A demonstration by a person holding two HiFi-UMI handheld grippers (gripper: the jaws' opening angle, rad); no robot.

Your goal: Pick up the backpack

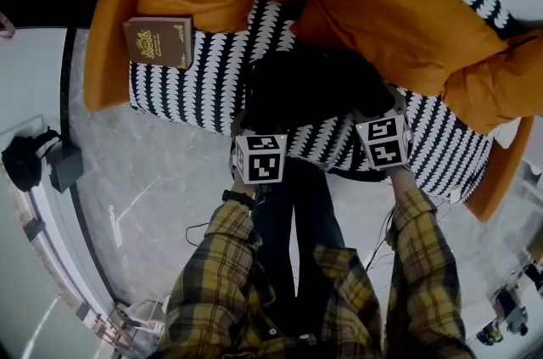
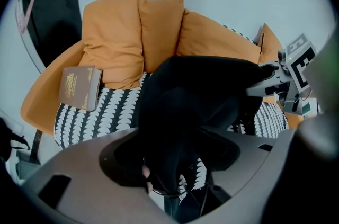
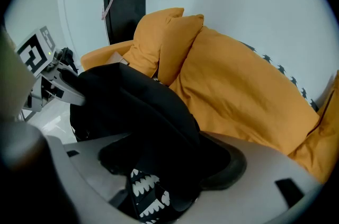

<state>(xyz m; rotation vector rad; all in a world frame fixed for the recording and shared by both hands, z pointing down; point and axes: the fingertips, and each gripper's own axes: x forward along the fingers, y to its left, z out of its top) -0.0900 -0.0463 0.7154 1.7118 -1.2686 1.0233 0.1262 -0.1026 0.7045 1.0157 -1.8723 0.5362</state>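
Well, at your far left a dark bag [image 1: 24,160] and a grey box [image 1: 65,166] on the polished grey floor [image 1: 161,196] are too dim to identify. Next, a brown hardcover book [image 1: 159,41] lies on the black-and-white patterned seat [image 1: 191,90]; its cover carries a gold ornament and lettering too small to read. At the seat's middle sits the soft black fabric backpack [image 1: 310,86], backed by the plump orange cushions [image 1: 390,9]. It is so dark that you can't pick out straps or zips. In the head view its near edge disappears behind your marker cubes [image 1: 259,158], which show only black-and-white squares, no words. Your left hand-held gripper [image 2: 175,162] has its jaws spread wide, with the backpack's black fabric lying in the gap, not pinched. Your right hand-held gripper [image 3: 159,178] is equally wide, black fabric between its jaws too, unclamped. Whether either set of pads brushes the fabric is lost in the darkness. At the far right the orange cushions run out of the head view.
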